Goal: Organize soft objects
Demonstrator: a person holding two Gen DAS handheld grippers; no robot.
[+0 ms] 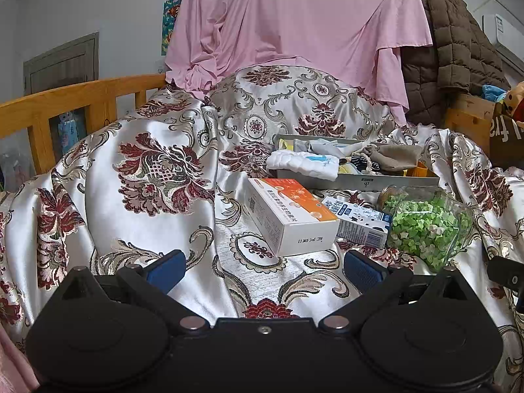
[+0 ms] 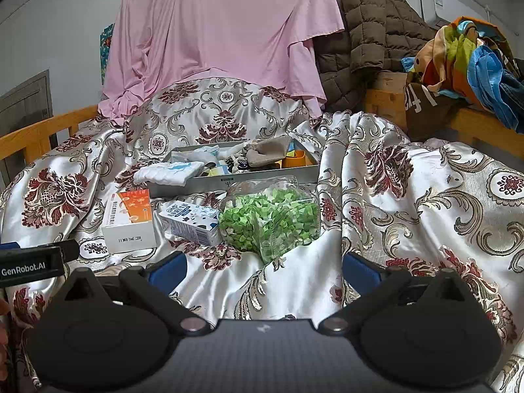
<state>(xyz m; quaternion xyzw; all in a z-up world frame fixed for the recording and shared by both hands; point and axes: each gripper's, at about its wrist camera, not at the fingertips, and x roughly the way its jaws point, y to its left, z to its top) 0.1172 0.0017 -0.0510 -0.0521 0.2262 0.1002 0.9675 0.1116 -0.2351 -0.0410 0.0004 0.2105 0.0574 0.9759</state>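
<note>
The white cloth (image 1: 303,164) hangs half over the left wall of the grey tray (image 1: 357,181), which sits far back on the flowery bedspread (image 1: 137,170). The next job looks like tucking it in. Best to pinch the cloth by its thick folded middle, lift gently, and not bump the orange box (image 1: 288,214) or the jar of green stars (image 1: 425,226). Both the left gripper (image 1: 262,270) and the right gripper (image 2: 263,270) hover low near the front edge, wide open, holding nothing.
</note>
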